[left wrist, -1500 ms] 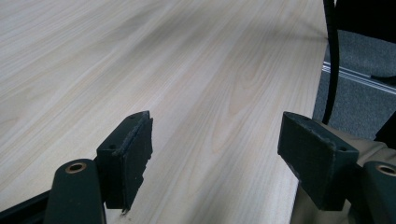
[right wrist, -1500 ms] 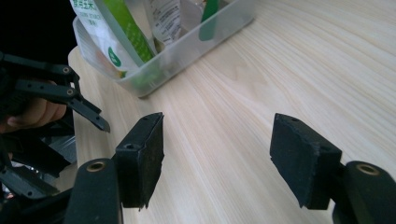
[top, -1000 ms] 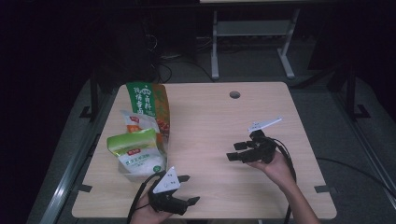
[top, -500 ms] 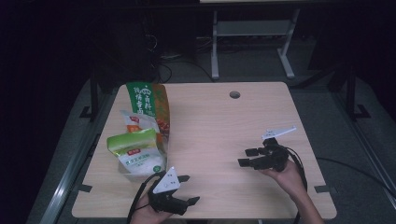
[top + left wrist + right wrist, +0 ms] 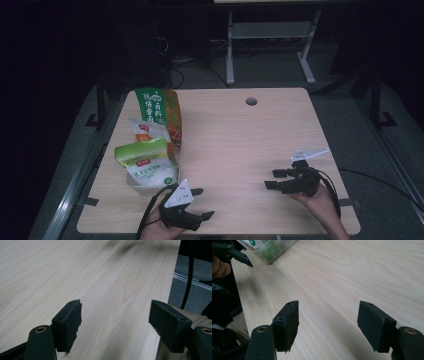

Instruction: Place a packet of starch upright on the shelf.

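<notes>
Two grippers wait empty over the wooden table [image 5: 240, 145]: the left gripper [image 5: 202, 204] near the front edge with jaws spread wide, the right gripper [image 5: 272, 179] low at the right side, equally released. Risk, I'd say, is a sideways sweep from the left one tipping the packets, since it sits just beside them. At the table's left stands a clear bin [image 5: 150, 184] holding a green-and-white bag [image 5: 145, 161] and a smaller white pouch [image 5: 145, 131], with the tall green-and-orange bag [image 5: 159, 111] upright behind.
</notes>
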### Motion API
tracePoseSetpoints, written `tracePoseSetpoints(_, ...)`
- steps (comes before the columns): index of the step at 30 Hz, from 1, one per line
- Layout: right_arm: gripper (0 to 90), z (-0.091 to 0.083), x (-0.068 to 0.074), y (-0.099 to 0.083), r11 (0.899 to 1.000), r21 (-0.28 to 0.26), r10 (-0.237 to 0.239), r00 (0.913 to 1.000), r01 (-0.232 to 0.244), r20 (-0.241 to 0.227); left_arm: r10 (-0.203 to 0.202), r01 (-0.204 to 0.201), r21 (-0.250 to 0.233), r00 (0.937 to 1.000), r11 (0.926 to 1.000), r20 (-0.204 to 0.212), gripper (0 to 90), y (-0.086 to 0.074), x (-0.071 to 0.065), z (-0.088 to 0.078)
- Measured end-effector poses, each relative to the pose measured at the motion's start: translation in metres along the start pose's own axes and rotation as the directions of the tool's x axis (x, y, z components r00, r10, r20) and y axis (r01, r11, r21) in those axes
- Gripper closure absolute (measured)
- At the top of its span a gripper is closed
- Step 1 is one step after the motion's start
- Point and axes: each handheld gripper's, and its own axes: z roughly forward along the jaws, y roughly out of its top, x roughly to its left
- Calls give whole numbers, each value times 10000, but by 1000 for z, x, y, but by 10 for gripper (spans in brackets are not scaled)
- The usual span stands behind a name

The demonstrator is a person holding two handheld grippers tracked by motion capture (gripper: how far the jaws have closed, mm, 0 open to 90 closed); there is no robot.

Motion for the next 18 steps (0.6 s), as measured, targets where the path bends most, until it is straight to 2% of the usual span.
tracePoseSetpoints(12, 300, -4, 11, -19, 9996, -175, -216, 9997, 219, 122, -10, 10, 23, 10000, 10000, 4, 258, 0, 0, 1)
tracePoseSetpoints(18, 284, -8, 16, -22, 9978, -534, -363, 9987, 382, 371, -1, 1, 20, 10000, 10000, 28, 258, 0, -1, 1)
